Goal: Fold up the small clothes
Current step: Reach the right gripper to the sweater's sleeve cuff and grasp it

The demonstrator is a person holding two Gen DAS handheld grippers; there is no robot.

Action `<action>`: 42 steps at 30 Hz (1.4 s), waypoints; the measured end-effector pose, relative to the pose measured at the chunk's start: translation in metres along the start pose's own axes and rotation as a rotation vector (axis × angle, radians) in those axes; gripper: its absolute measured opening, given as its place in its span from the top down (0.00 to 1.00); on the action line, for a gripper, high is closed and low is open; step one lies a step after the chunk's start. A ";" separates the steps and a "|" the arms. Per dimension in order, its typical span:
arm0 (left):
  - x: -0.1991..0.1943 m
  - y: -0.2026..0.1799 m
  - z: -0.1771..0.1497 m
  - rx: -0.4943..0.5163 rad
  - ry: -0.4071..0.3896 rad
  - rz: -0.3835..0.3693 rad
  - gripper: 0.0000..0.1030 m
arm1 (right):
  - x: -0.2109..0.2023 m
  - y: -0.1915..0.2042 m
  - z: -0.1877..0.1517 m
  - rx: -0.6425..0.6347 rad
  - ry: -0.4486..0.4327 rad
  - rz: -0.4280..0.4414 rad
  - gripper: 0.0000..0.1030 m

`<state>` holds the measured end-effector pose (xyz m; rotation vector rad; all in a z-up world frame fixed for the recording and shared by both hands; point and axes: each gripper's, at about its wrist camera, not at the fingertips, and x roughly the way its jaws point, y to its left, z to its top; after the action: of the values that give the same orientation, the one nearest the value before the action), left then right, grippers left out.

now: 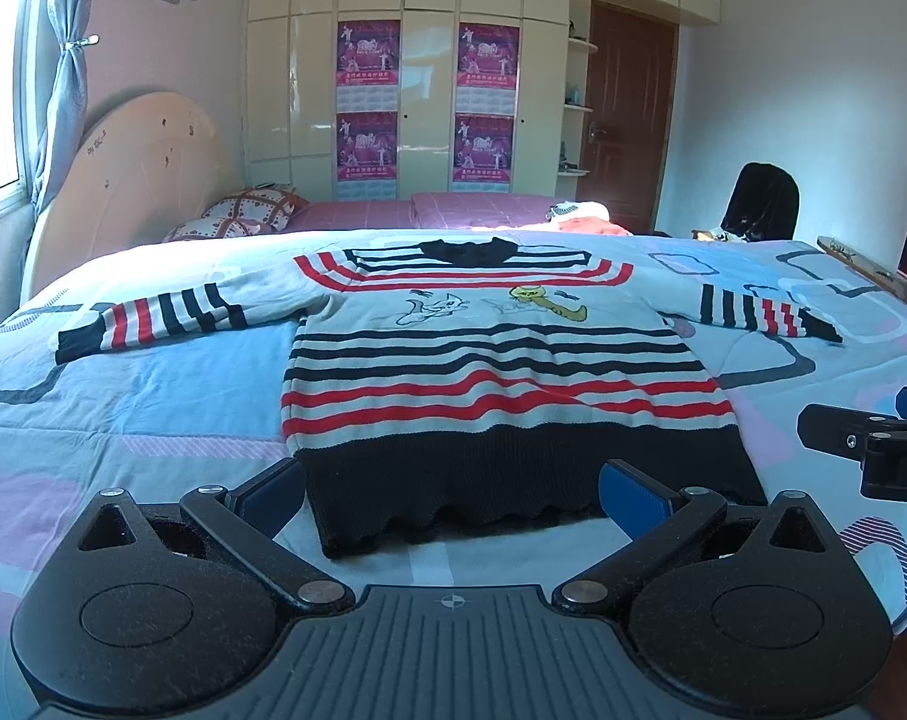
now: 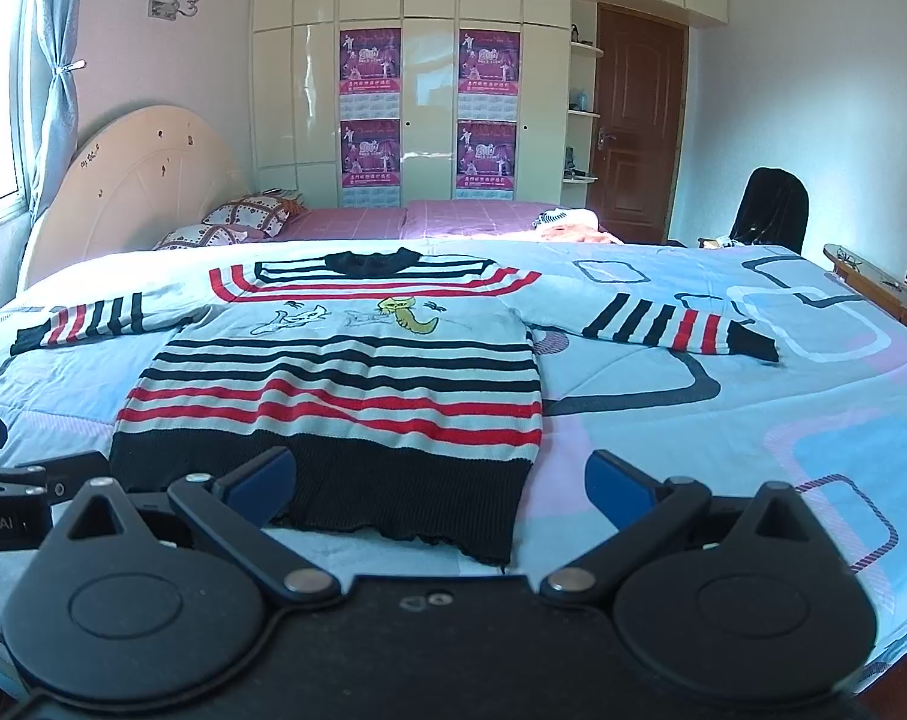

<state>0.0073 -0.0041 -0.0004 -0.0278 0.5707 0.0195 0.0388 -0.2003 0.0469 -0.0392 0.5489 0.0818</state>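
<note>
A small knit sweater (image 1: 489, 372) with red, navy and white stripes, a black hem and cat drawings lies flat, front up, on the bed, both sleeves spread sideways. My left gripper (image 1: 453, 495) hovers open just before the black hem, its blue pads to either side of the hem's middle, holding nothing. In the right wrist view the same sweater (image 2: 345, 372) lies left of centre. My right gripper (image 2: 441, 483) is open and empty above the hem's right corner. The right gripper (image 1: 867, 444) also shows at the edge of the left wrist view.
The light blue quilt (image 1: 123, 396) with pink and grey shapes covers the bed. A pink bed with pillows (image 1: 255, 210) and a headboard (image 1: 123, 180) lies behind. A chair draped in black (image 2: 771, 204) and a wooden edge (image 2: 873, 276) stand at the right.
</note>
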 end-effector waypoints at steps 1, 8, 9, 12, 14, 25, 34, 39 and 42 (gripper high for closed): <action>0.000 0.000 0.000 -0.001 0.001 0.000 0.00 | 0.000 0.000 0.000 -0.001 0.000 0.000 0.00; 0.003 0.000 0.000 -0.003 0.004 -0.003 0.00 | 0.002 -0.002 -0.002 0.002 0.005 -0.002 0.00; 0.003 -0.001 0.000 -0.002 0.003 -0.004 0.00 | 0.002 -0.003 -0.002 0.003 0.004 -0.005 0.00; 0.007 -0.004 0.004 0.010 0.001 -0.009 0.00 | 0.002 -0.009 -0.002 0.013 0.005 -0.009 0.00; 0.011 -0.003 0.011 -0.008 -0.006 -0.027 0.00 | 0.004 -0.018 -0.002 0.031 0.004 -0.017 0.00; 0.095 0.005 0.052 -0.161 0.021 -0.021 0.00 | 0.049 -0.119 0.032 0.241 -0.054 -0.069 0.16; 0.199 -0.035 0.096 -0.150 0.062 -0.014 0.00 | 0.163 -0.242 0.056 0.501 -0.019 -0.141 0.30; 0.263 -0.061 0.112 -0.120 0.102 0.019 0.00 | 0.232 -0.319 0.054 0.689 -0.008 -0.194 0.33; 0.295 -0.071 0.122 -0.112 0.135 0.048 0.00 | 0.269 -0.357 0.044 0.823 0.012 -0.204 0.35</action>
<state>0.3236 -0.0682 -0.0558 -0.1251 0.7045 0.0967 0.3222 -0.5349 -0.0506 0.7058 0.5542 -0.3464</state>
